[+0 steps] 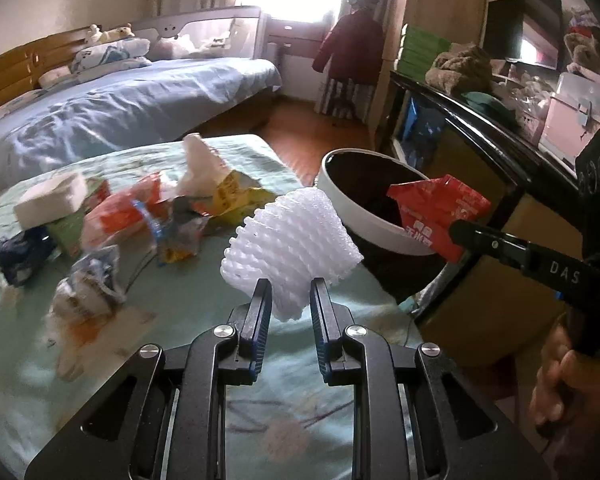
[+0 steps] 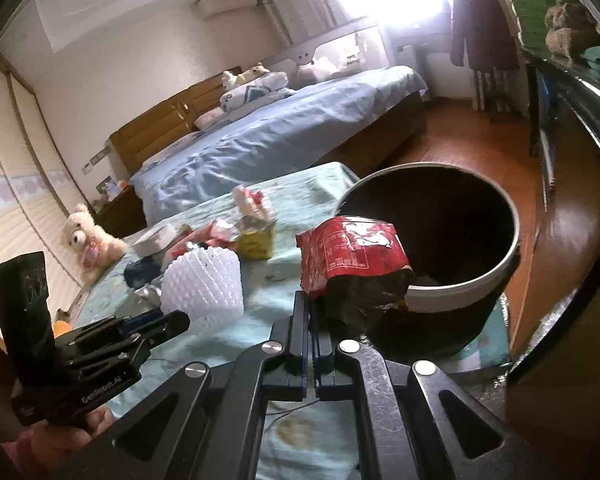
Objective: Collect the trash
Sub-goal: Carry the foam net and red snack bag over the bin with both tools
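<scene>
- Trash bin [image 2: 496, 276], dark inside with a pale rim, stands at the right end of the surface [image 1: 204, 344], which is spread with a pale green cloth.
- Left hand-held gripper [image 1: 291, 286] has its jaws nearly together, pinching the lower end of a white foam net sleeve [image 1: 296, 240]; the sleeve is lifted clear of the cloth and sits just left of the bin's rim.
- From the right wrist view the same sleeve [image 2: 204, 280] shows in the left hand-held gripper [image 2: 176, 318], to the left of the bin.
- Right hand-held gripper [image 2: 311, 300] has its jaws closed fully on a crumpled red wrapper [image 2: 348, 256], which hangs in front of the bin's rim, partly covering the opening.
- In the left wrist view the right hand-held gripper [image 1: 458, 234] reaches in from the right, and the red wrapper [image 1: 440, 208] sits over the bin [image 1: 364, 216].
- More trash lies in a loose heap [image 1: 140, 216] on the cloth, well left of the bin: orange, yellow and blue wrappers, a white crumpled tissue and a white box.
- A person's hand [image 1: 560, 376] grips the handle of the right hand-held gripper at the lower right.
- A bed with a blue cover [image 2: 284, 132] stands beyond the surface.
</scene>
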### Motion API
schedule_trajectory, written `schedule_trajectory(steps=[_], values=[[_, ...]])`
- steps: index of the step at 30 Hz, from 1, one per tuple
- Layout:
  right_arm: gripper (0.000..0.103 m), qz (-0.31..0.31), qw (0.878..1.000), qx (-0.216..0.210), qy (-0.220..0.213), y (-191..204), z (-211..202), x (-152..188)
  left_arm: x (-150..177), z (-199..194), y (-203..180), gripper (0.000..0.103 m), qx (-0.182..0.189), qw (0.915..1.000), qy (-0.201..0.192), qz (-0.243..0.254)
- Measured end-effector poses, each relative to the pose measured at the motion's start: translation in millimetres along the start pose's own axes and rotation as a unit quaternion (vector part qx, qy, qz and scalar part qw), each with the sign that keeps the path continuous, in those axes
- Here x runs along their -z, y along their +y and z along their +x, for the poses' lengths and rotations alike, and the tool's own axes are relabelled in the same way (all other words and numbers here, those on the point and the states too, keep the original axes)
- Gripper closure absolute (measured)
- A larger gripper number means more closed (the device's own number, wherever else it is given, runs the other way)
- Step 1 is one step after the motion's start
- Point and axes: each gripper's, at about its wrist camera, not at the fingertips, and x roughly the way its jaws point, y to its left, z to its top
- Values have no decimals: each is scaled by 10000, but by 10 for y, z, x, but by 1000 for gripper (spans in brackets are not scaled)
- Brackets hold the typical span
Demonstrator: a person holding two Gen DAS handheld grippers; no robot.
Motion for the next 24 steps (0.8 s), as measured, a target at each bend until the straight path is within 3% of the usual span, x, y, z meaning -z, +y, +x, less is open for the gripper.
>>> schedule_trajectory(steps=[24], values=[[102,249,9986,469,42,-582,184,-346,-612,579,-535,84,238,9987,104,432]])
